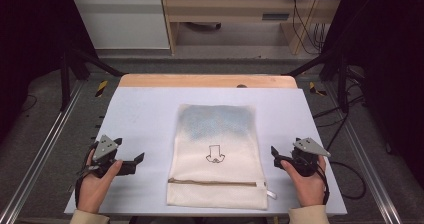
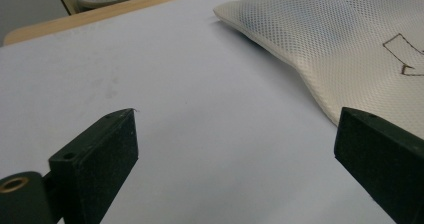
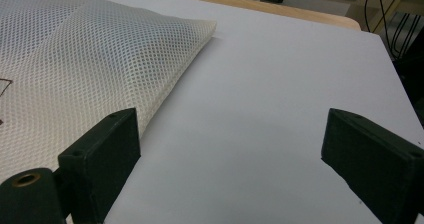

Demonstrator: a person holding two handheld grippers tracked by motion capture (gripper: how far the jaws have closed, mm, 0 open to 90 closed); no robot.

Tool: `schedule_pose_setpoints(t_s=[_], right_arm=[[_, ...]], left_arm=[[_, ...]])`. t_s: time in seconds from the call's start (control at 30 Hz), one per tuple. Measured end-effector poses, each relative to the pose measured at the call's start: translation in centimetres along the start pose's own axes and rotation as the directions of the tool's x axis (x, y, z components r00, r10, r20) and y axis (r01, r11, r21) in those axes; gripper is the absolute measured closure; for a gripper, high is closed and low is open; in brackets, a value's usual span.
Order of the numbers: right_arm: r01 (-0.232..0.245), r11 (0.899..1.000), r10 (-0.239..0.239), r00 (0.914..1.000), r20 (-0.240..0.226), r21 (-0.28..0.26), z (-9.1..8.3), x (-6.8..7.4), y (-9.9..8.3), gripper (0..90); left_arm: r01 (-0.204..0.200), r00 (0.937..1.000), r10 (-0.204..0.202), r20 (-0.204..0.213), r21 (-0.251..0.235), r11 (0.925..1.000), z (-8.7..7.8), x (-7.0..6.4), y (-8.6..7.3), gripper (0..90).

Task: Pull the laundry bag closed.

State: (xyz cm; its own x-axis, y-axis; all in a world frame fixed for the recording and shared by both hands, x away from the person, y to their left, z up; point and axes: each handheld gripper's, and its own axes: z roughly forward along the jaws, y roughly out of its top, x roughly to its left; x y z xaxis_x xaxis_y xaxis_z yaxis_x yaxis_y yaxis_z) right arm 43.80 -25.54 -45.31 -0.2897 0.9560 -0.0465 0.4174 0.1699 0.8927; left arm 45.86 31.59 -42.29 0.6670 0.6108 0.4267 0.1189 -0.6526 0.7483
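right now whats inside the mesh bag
The mesh laundry bag bulges at its far end, where something bluish shows faintly through the weave. Its zipper is closed, so what it is cannot be told.

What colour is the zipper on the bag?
Brown, running across the cream mesh bag near its bottom edge; the zipper shows best in the high view.

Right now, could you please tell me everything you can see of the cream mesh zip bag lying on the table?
The cream mesh zip bag is a rectangular pouch of fine netting, lying flat on the pale grey table between the left gripper and right gripper, neither touching it. A brown zip, shut, runs across its near end, its white pull tab at the right. A small dark outline drawing sits mid-panel. Something bluish shows through the far half, which looks slightly padded.
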Motion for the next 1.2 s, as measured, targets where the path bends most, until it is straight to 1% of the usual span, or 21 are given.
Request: schedule_pose_setpoints(t_s=[0.1, 0.2, 0.27, 0.33, 0.37, 0.47, 0.53, 0.57, 0.67, 0.7, 0.73, 0.77, 0.8, 0.83, 0.87, 1.0, 1.03, 1.07, 1.1, 1.13, 1.2], right_arm=[[0.001, 1.000, -0.001, 1.0000, -0.006, 0.004, -0.1, 0.1, 0.0, 9.8], [0.020, 1.000, -0.018, 0.9980, -0.060, 0.021, -0.1, 1.1, 0.0, 15.2], [0.058, 0.998, -0.055, 0.9927, -0.107, 0.029, -0.1, 1.8, 0.0, 22.0], [0.114, 0.992, -0.106, 0.9860, -0.129, 0.056, 0.1, 2.7, 0.1, 24.9], [0.114, 0.992, -0.106, 0.9860, -0.129, 0.056, 0.1, 2.7, 0.1, 24.9], [0.194, 0.973, -0.170, 0.9689, -0.180, 0.125, 0.6, 4.2, 0.9, 31.9], [0.238, 0.961, -0.211, 0.9613, -0.177, 0.143, 0.7, 5.1, 1.6, 33.2], [0.251, 0.956, -0.223, 0.9575, -0.183, 0.152, 0.7, 5.5, 1.9, 34.7], [0.264, 0.947, -0.228, 0.9530, -0.200, 0.181, 0.9, 6.4, 2.5, 36.2], [0.283, 0.938, -0.237, 0.9446, -0.227, 0.199, 1.0, 7.0, 2.8, 36.2], [0.324, 0.922, -0.265, 0.9279, -0.262, 0.214, 1.2, 8.2, 3.4, 37.9], [0.333, 0.917, -0.269, 0.9221, -0.278, 0.219, 1.2, 8.7, 3.5, 37.9], [0.349, 0.910, -0.276, 0.9130, -0.300, 0.224, 1.3, 9.2, 3.8, 38.8], [0.349, 0.910, -0.276, 0.9130, -0.300, 0.224, 1.3, 9.2, 3.8, 38.8], [0.385, 0.896, -0.299, 0.8914, -0.341, 0.221, 1.3, 10.5, 4.3, 42.5], [0.451, 0.866, -0.344, 0.8512, -0.397, 0.217, 1.4, 12.5, 5.2, 46.6], [0.451, 0.866, -0.344, 0.8512, -0.397, 0.217, 1.4, 12.5, 5.2, 46.6], [0.481, 0.850, -0.359, 0.8278, -0.431, 0.216, 1.5, 13.5, 5.7, 49.0], [0.481, 0.850, -0.359, 0.8278, -0.431, 0.216, 1.5, 13.5, 5.7, 49.0], [0.496, 0.841, -0.363, 0.8144, -0.452, 0.217, 1.7, 14.5, 6.0, 50.4], [0.522, 0.826, -0.381, 0.7960, -0.470, 0.213, 1.8, 15.2, 6.4, 53.1]], left_arm=[[0.005, 1.0000, -0.005, 0.007, 0.008, 1.0000, -0.3, -0.3, 0.0, 3.9], [0.000, 1.0000, 0.000, 0.010, -0.002, 1.0000, -0.8, -0.5, 0.2, 4.0], [0.029, 0.9996, -0.029, 0.005, -0.003, 0.9996, -0.6, -0.7, 0.2, 4.2], [0.042, 0.9991, -0.042, 0.001, -0.006, 0.9991, -0.4, -0.9, 0.2, 4.4], [0.042, 0.9991, -0.042, 0.001, -0.004, 0.9991, -0.1, -0.9, 0.3, 4.4], [-0.023, 0.9992, 0.022, 0.034, 0.017, 0.9996, 1.0, -1.0, 0.5, 4.1], [-0.028, 0.9989, 0.027, 0.038, 0.023, 0.9993, 1.2, -1.2, 0.6, 4.2], [-0.007, 0.9992, 0.005, 0.039, 0.048, 0.9988, 1.8, -1.9, 0.8, 4.2], [-0.024, 0.9986, 0.021, 0.049, 0.059, 0.9979, 2.4, -2.5, 1.4, 4.3], [-0.056, 0.9969, 0.053, 0.058, 0.055, 0.9969, 2.5, -2.4, 1.7, 4.2], [-0.102, 0.9926, 0.099, 0.070, 0.047, 0.9937, 2.8, -2.0, 2.0, 4.3], [-0.110, 0.9913, 0.106, 0.079, 0.052, 0.9926, 3.0, -2.0, 2.0, 4.4], [-0.115, 0.9906, 0.110, 0.082, 0.060, 0.9915, 3.1, -2.1, 1.9, 5.0], [-0.115, 0.9906, 0.110, 0.082, 0.060, 0.9915, 3.1, -2.1, 1.9, 5.3], [-0.120, 0.9901, 0.114, 0.082, 0.068, 0.9905, 3.1, -2.1, 1.8, 5.3], [-0.120, 0.9904, 0.115, 0.077, 0.063, 0.9908, 2.6, -2.3, 1.8, 5.2], [-0.115, 0.9908, 0.110, 0.078, 0.058, 0.9917, 2.4, -2.4, 1.8, 5.2], [-0.121, 0.9902, 0.116, 0.078, 0.056, 0.9911, 2.0, -2.5, 1.7, 5.1], [-0.121, 0.9902, 0.116, 0.078, 0.056, 0.9911, 2.0, -2.5, 1.7, 5.0], [-0.125, 0.9894, 0.120, 0.082, 0.066, 0.9899, 1.6, -2.6, 1.5, 5.0], [-0.140, 0.9872, 0.134, 0.087, 0.075, 0.9873, 1.1, -2.8, 1.4, 5.0]])
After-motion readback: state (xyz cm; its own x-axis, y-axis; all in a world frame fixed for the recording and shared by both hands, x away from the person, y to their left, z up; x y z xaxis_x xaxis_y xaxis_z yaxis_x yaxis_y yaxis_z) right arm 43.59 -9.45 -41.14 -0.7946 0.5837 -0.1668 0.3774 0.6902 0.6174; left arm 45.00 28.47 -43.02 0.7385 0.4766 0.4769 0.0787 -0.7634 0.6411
